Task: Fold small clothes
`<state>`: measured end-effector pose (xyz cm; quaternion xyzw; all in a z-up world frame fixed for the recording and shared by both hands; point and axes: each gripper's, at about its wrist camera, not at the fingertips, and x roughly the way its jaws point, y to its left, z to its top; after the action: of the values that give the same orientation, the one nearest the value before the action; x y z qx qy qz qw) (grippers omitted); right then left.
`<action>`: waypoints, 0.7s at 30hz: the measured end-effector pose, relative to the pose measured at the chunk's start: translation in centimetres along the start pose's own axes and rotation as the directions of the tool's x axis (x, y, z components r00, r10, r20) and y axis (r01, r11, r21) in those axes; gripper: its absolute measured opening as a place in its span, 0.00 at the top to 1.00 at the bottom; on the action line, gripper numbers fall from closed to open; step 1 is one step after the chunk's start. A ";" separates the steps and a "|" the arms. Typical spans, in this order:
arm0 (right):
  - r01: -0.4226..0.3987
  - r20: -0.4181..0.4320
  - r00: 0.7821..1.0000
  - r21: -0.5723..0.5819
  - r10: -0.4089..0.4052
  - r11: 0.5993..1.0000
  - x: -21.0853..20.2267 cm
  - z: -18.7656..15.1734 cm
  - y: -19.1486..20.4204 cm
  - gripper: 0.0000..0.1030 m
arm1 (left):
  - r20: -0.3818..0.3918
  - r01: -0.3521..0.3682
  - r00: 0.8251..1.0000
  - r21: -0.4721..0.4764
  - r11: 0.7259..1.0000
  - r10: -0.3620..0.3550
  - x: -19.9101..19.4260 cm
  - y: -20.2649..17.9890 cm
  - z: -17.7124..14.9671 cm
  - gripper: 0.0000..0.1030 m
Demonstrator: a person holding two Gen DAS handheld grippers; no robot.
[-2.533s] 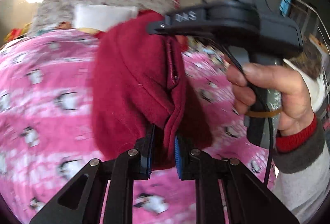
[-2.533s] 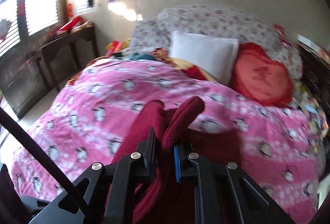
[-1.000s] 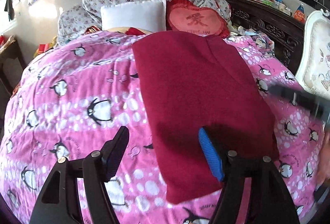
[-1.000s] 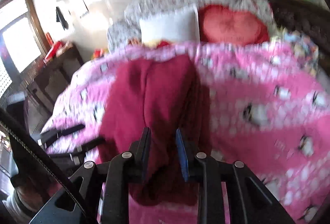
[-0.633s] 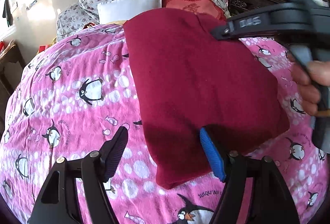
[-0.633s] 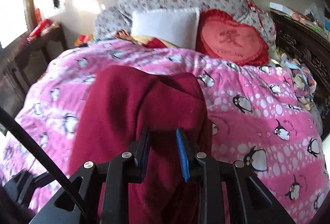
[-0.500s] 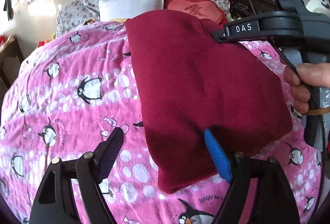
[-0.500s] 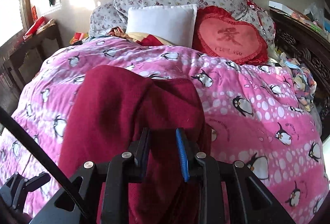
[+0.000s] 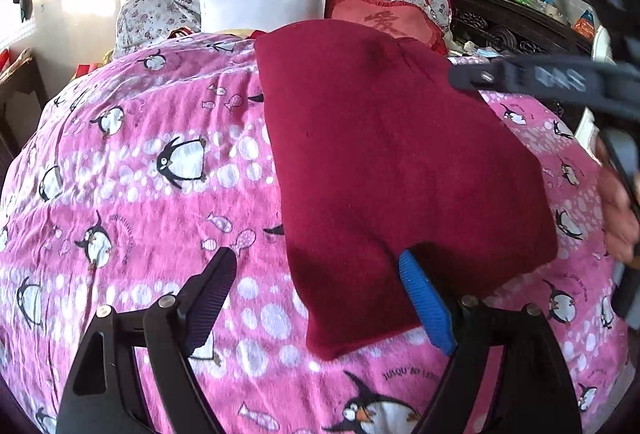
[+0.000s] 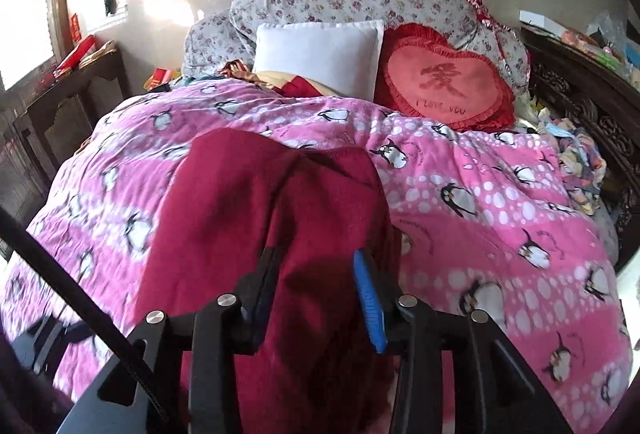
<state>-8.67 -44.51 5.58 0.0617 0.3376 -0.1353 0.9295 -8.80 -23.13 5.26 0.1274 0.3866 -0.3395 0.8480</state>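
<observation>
Left gripper (image 9: pixel 320 298) spread wide, grasping nothing; near edge of the folded dark red garment (image 9: pixel 384 170) lying just ahead of and between the jaws, toward the blue right finger, lower centre of frame. Right gripper (image 10: pixel 316 288) parted too, clamping nothing; red cloth (image 10: pixel 272 226) bunched between and below its jaws, low centre; seen in the left view at right edge, blurred. Beyond, pink penguin quilt (image 10: pixel 500 218); upper centre, white pillow (image 10: pixel 320 54) and heart cushion (image 10: pixel 444 82).
</observation>
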 end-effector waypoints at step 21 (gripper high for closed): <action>-0.008 -0.050 0.999 0.100 0.013 0.995 -3.1 -8.7 -0.5 0.45 | -0.017 -0.059 0.998 -0.068 0.996 0.058 -1.2 1.4 -1.8 0.19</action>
<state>-16.40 -42.57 0.90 0.1131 0.3533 -0.1457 0.9171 -9.44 -20.62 4.86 0.1120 0.4007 -0.3002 0.8584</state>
